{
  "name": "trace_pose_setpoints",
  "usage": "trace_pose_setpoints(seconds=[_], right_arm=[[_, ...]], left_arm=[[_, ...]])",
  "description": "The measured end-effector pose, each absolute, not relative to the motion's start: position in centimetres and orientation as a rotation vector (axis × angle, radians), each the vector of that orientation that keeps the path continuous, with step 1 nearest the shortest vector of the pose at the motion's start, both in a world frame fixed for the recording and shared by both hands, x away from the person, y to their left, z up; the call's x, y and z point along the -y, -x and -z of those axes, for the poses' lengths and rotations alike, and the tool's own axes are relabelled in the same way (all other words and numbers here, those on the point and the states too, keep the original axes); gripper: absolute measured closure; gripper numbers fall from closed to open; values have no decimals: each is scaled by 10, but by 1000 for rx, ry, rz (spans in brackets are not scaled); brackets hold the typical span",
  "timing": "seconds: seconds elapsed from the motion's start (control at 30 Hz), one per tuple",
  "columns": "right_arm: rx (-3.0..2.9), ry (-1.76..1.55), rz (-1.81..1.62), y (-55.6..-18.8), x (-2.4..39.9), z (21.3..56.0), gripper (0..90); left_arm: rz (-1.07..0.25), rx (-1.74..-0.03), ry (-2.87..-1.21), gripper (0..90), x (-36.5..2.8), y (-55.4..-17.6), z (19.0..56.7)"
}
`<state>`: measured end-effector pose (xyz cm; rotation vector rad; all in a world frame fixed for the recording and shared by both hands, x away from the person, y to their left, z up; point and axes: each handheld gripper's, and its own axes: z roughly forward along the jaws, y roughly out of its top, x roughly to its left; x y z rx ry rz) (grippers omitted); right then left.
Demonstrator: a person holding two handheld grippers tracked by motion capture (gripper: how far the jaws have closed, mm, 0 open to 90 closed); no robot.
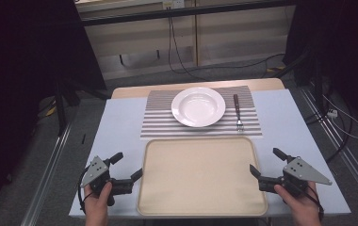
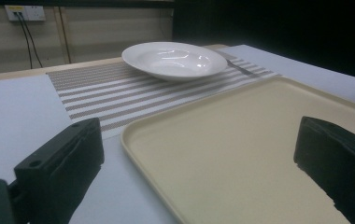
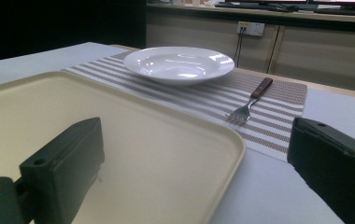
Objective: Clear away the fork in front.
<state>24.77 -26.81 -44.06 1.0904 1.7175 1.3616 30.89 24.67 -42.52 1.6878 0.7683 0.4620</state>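
left hand: a hand (image 1: 97, 200) at the near left edge of the table (image 1: 120, 122) holds the left gripper.
left gripper: left gripper (image 1: 126, 165) sits just off the tray's left rim, jaws spread wide with nothing between them; in the left gripper view 1 jaw is over the table surface and the other over the tray's near corner.
tray: cream tray (image 1: 200, 176), rounded corners, lies flat at the near middle of the table between the 2 grippers; its far rim runs just beside the placemat's near edge.
placemat: striped placemat (image 1: 160, 120) lies beyond the tray, square to it.
plate: white plate (image 1: 198, 107) rests on the placemat, about centre, upright and bare inside.
fork: fork (image 1: 238, 112) lies on the placemat just right of the plate, apart from it, dark handle away, tines toward the tray.
right gripper: right gripper (image 1: 266, 164) sits just off the tray's right rim, jaws likewise spread, nothing clamped.
right hand: a hand (image 1: 304, 207) at the near right edge holds it.
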Motion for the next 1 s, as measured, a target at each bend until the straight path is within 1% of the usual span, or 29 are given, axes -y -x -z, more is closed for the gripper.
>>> trace_pose_setpoints(seconds=[0.1, 0.37, 0.77, 1.0], right_arm=[[-1685, -1109, -1332, -255, 270, 437, 17], [-1676, -1135, -1310, -273, 273, 432, 15], [-1670, -1228, -1244, -322, 277, 435, 19], [-1699, -1229, -1203, -344, 272, 433, 22]], left_arm=[[-461, -759, -1694, 17, -247, -309, 426], [-463, -773, -1690, 18, -253, -309, 427], [-455, -770, -1701, 19, -254, -309, 429], [-450, -773, -1706, 19, -255, -310, 429]])
